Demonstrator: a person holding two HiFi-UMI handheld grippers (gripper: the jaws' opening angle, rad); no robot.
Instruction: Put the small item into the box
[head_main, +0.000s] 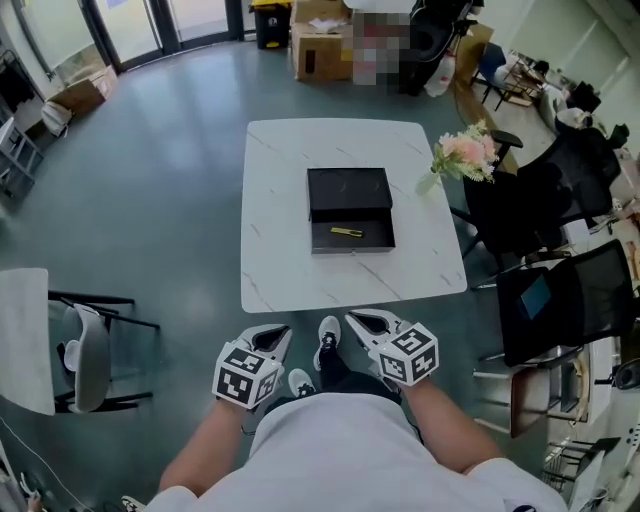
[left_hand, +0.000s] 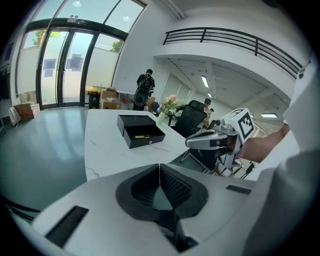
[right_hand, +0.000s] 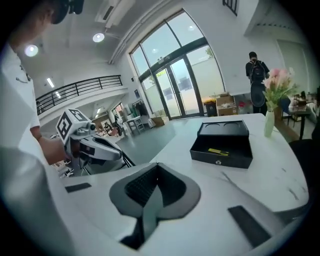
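An open black box (head_main: 349, 190) sits in the middle of the white marble table (head_main: 280, 270). A small yellow item (head_main: 347, 232) lies inside its front compartment, which also shows in the left gripper view as yellow item (left_hand: 142, 136) and in the right gripper view as yellow item (right_hand: 218, 151). Both grippers hang near my body, short of the table's near edge and well away from the box. My left gripper (head_main: 278, 332) is shut with nothing between its jaws. My right gripper (head_main: 358, 322) is likewise shut and empty.
A vase of pink flowers (head_main: 462, 155) stands at the table's right edge. Black chairs (head_main: 560, 300) crowd the right side, and a white chair (head_main: 85, 355) stands at the left. Cardboard boxes (head_main: 320, 45) and a person are far behind the table.
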